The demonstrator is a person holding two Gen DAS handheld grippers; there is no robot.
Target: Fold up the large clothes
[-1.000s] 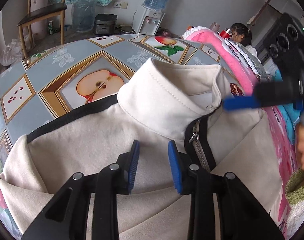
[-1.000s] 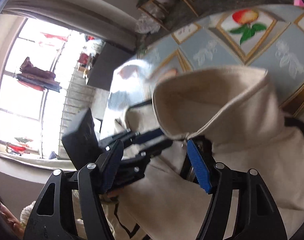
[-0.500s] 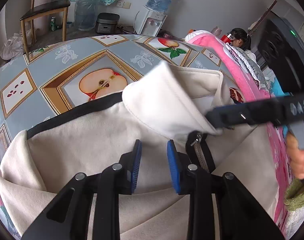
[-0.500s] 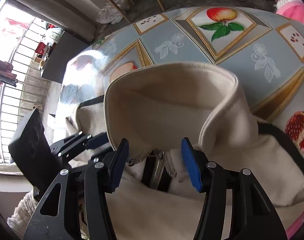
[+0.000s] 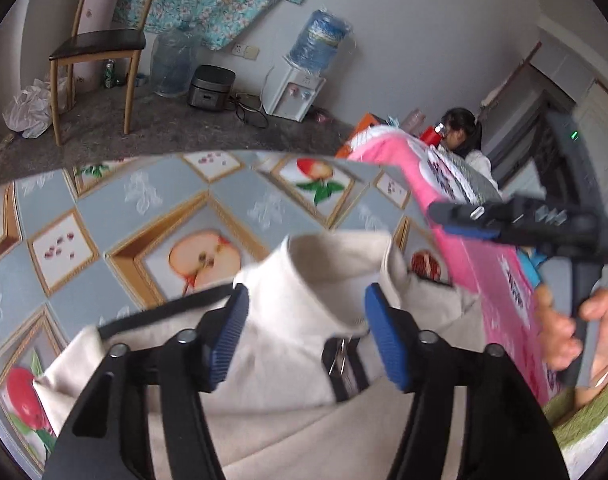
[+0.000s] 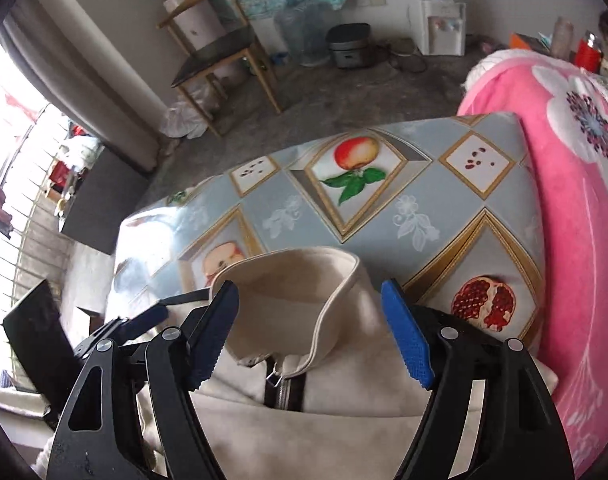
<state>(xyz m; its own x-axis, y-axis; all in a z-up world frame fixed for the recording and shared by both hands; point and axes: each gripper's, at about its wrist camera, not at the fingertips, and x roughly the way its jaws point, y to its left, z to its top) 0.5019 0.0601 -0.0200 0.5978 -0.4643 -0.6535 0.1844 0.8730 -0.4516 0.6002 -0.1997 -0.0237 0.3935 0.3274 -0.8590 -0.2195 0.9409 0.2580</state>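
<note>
Cream fabric of a zip-front jacket [image 5: 288,360] fills the lower centre of both wrist views, spread on a table covered by a fruit-patterned cloth [image 5: 152,216]. Nearest the lens in the left wrist view, the left gripper [image 5: 305,336] is seen with its blue pads [image 5: 228,336] set apart and opening; the raised collar [image 5: 323,272] is framed between them, but the pads are not pressed on it. In the right wrist view, the right gripper [image 6: 309,330] is likewise shown apart and opening, with the collar [image 6: 292,280] and the zip top [image 6: 282,384] lying in the gap, untouched by the pads. A black shoulder stripe [image 5: 164,312] is seen running to the left of the collar. At the right edge of the left wrist view, the right gripper [image 5: 463,220] is seen from the side, held by a hand [image 5: 571,332] over a pink blanket [image 5: 483,272]. Beyond the table edge, a wooden chair [image 5: 100,44], a rice cooker [image 5: 210,86] and a water dispenser [image 5: 298,84] are placed on the floor along the far wall. A seated person [image 5: 463,136] is partly visible at the upper right.
</note>
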